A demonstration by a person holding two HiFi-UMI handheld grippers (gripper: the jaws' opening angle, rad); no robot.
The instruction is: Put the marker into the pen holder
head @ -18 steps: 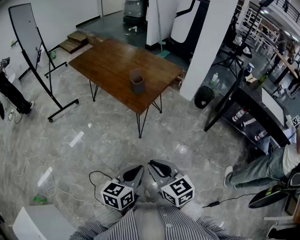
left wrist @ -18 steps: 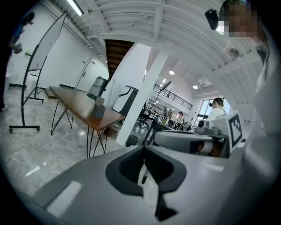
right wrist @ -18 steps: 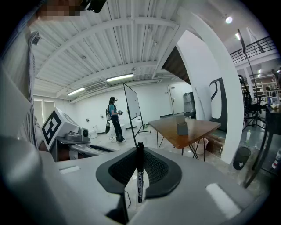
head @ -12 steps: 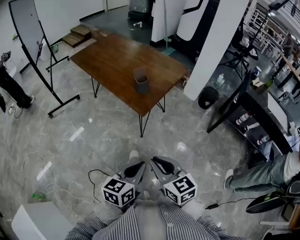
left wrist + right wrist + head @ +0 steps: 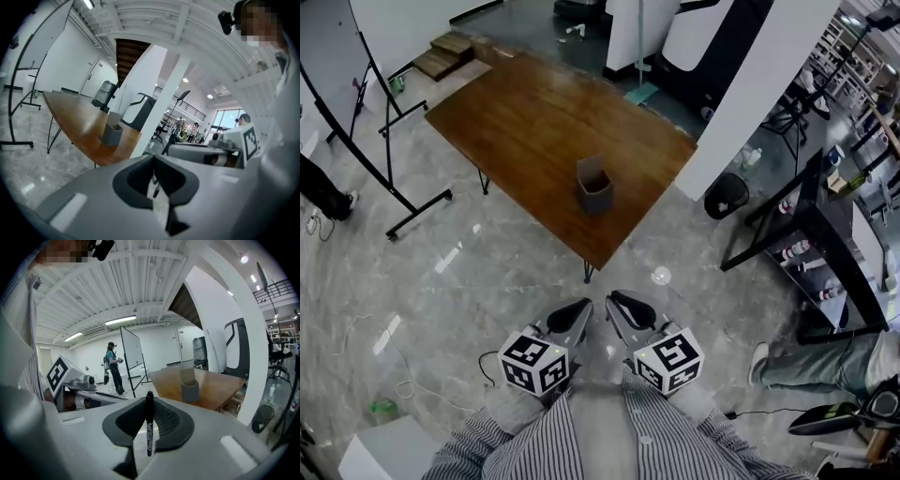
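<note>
Right gripper (image 5: 149,404) pinches the marker (image 5: 149,425) upright, its white print unreadable. Left gripper (image 5: 153,164): jaws pressed together. Holder (image 5: 594,185) stands near the table's (image 5: 516,122) near corner, with open floor (image 5: 516,272) between it and the grippers.

We see even, bright indoor light: ceiling tubes (image 5: 121,321) glow, the far window (image 5: 228,123) blows out. Glare spots dot the glossy floor (image 5: 661,276). Both gripper views bend hard, with dark corners and soft foregrounds.
</note>
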